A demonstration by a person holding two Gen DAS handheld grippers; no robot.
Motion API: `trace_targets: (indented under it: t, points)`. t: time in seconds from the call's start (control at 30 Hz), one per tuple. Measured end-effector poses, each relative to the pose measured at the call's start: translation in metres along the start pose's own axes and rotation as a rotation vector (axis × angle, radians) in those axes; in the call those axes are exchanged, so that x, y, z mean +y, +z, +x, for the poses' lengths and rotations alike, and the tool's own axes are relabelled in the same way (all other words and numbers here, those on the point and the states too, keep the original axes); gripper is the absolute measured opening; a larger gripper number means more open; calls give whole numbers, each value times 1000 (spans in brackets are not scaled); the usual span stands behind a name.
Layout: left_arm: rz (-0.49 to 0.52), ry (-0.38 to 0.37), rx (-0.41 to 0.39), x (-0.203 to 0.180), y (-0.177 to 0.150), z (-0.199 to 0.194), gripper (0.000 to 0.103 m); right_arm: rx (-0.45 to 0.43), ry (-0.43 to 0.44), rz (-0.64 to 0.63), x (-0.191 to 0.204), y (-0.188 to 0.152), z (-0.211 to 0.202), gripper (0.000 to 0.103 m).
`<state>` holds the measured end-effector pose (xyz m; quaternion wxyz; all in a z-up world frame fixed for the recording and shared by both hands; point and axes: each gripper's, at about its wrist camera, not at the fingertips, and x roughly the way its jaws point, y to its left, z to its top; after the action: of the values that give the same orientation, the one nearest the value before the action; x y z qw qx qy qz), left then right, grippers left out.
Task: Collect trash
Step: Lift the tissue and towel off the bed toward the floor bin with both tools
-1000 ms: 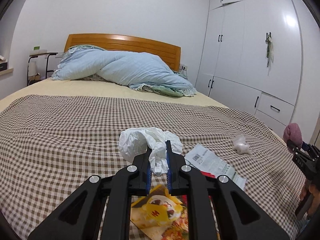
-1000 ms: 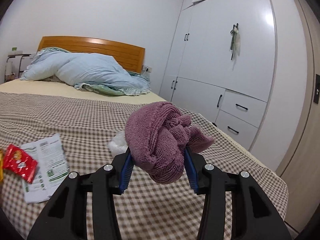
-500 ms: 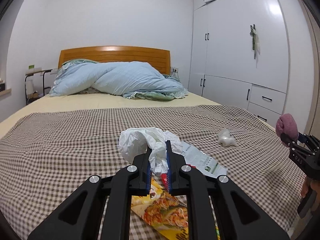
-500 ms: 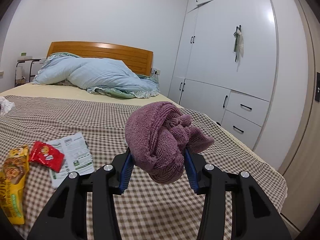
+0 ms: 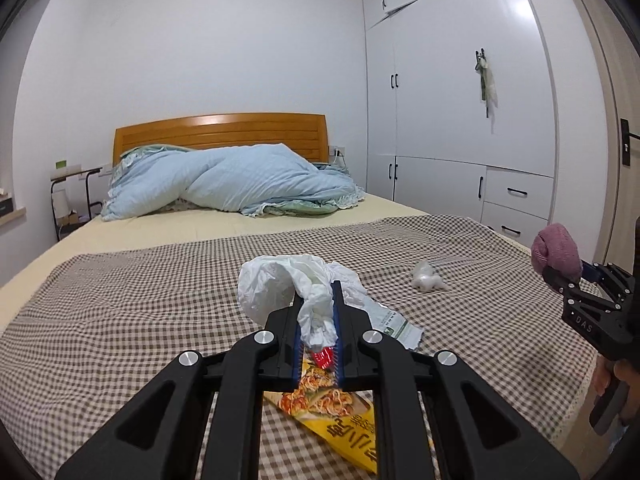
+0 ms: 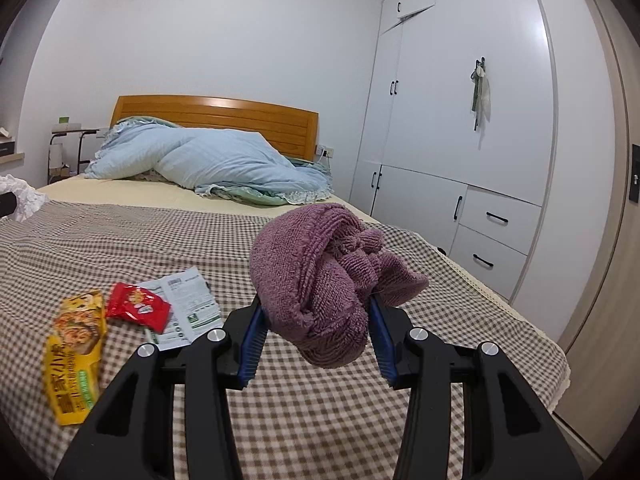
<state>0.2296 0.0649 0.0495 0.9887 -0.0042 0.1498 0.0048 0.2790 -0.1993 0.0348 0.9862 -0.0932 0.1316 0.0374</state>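
Two black two-finger grippers, each carrying something soft, fill the lower part of their own views above a bed spread with a brown-and-white checked blanket [image 5: 120,320]. The left gripper [image 5: 316,292] has its blue-padded jaws drawn nearly together, pinching a crumpled white plastic bag [image 5: 276,284] that billows up and to the left of the fingertips at frame centre. The right gripper [image 6: 316,308] has its jaws set partway apart and clamped on a bunched mauve terry-cloth towel [image 6: 320,276], which bulges above and in front of the pads; in the left wrist view this gripper sits at the right edge, with part of a hand [image 5: 612,384] below it.

On the blanket, lower left of the right wrist view, lie a yellow noodle snack packet [image 6: 76,352], a small red snack wrapper [image 6: 138,306] just beside it, and a white printed paper leaflet [image 6: 184,304] partly under the red wrapper. A small crumpled clear plastic wad [image 5: 426,282] rests alone on the blanket, right of centre in the left wrist view.

At the far end of the bed a rumpled pale-blue quilt [image 5: 232,184] is heaped against an orange-brown wooden headboard [image 5: 220,132]. A white wardrobe with black handles [image 5: 460,120] fills the right side of both views.
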Motion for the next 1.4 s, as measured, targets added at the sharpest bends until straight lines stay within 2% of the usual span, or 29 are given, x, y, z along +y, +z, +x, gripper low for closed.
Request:
trace_targets:
  t: [0.5,0.67,0.93,1.4]
  points:
    - [52,-42,-35,-25,11,-71,9,-54,93,-13,4,9,-79,45]
    - [35,-87,-27,-32,10,-96,9,-63,118,-12,4,9,-104,45]
    - [26,-148,-27,-40,3,-131,9,-73,146,-5,3,4,-140,45]
    - [85,-191,-46,-60,-18,-181,9,-86,224,19,0,-10,-200,45]
